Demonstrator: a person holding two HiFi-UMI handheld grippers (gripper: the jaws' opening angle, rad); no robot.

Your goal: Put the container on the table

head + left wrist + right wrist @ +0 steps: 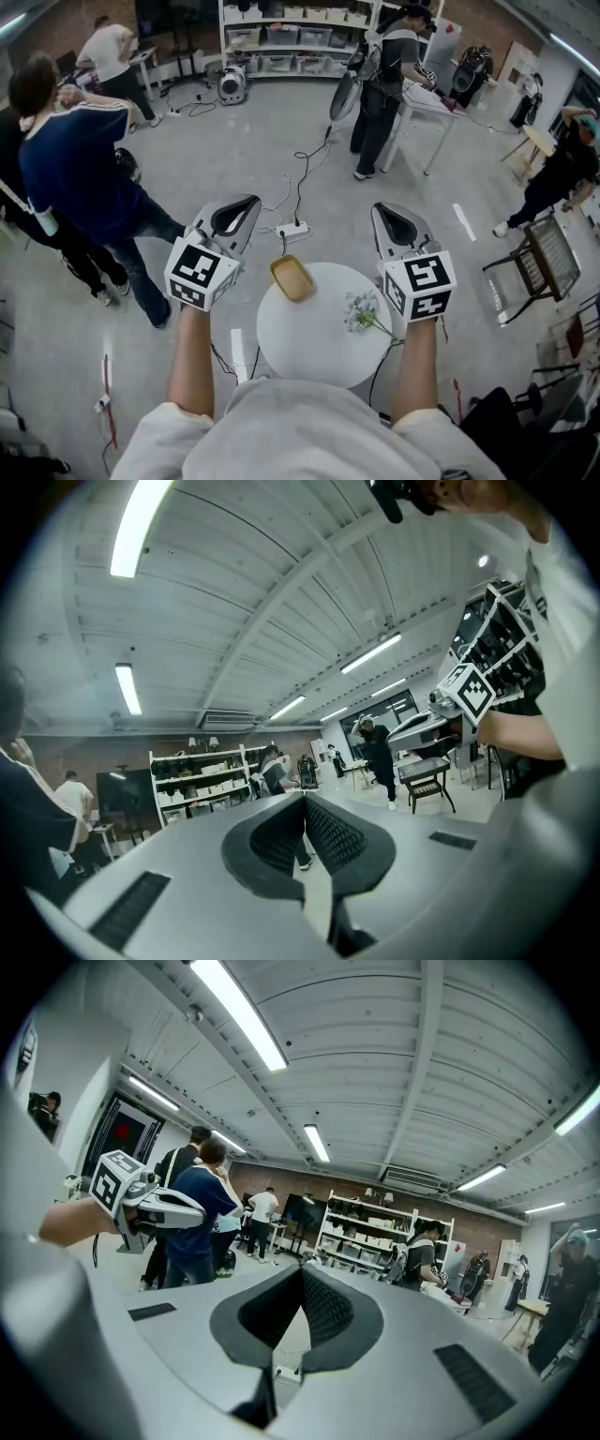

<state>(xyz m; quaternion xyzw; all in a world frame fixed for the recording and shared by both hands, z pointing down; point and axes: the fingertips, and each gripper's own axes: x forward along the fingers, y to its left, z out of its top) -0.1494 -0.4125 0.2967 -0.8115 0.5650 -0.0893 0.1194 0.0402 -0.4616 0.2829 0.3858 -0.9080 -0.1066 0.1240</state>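
A shallow tan container (292,277) sits on the far left part of the small round white table (319,352), in the head view. A sprig of small pale flowers (364,312) lies on the table's right side. My left gripper (251,201) is held up left of the container, apart from it, its jaws shut and empty. My right gripper (379,208) is raised right of the container, also shut with nothing in it. Both gripper views look out over the room toward the ceiling; in each the jaw tips meet, left gripper (305,797) and right gripper (302,1268).
A power strip (292,229) and cables lie on the floor beyond the table. A person in dark blue (75,169) stands at the left, another by a white desk (427,103) farther back. A dark chair (539,258) stands at right, shelves (291,37) along the back wall.
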